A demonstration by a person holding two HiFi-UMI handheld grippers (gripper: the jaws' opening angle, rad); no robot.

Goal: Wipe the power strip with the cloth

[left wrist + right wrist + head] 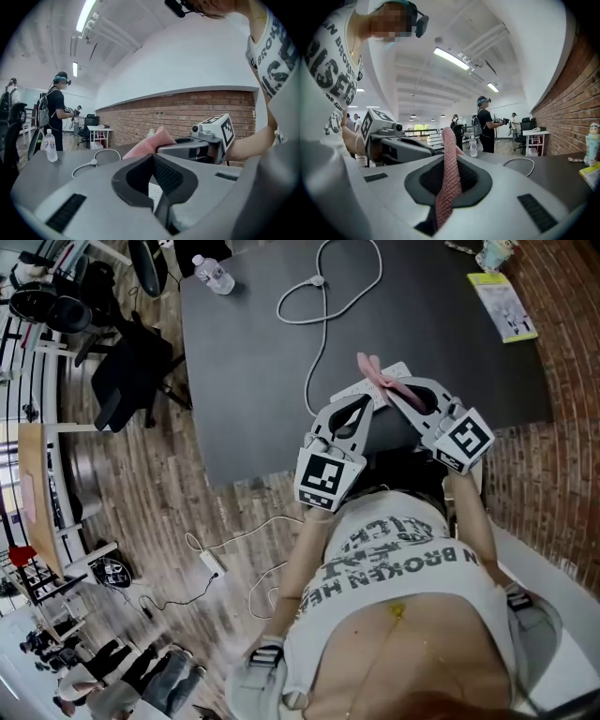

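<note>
Power strip [401, 369] lies on counter [244, 381]; right claw [449, 140] clamps pink cloth [449, 178], ready for wiping; left claw [153, 157] closed, empty.

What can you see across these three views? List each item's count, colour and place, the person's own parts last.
table: one, dark grey, centre
power strip: one, white, below the cloth
cloth: one, pink, in the right tool's jaws
cable: one, white, looped on the table
water bottle: one, clear, table's far left corner
booklet: one, yellow-green, table's far right edge
office chair: one, black, floor left of table
adapter: one, white, floor near the person
brick wall: one, red-brown, right side
bystanders: several, mostly dark-clothed, background
left tool: one, grey, shut, empty
right tool: one, grey, shut on the cloth
</note>
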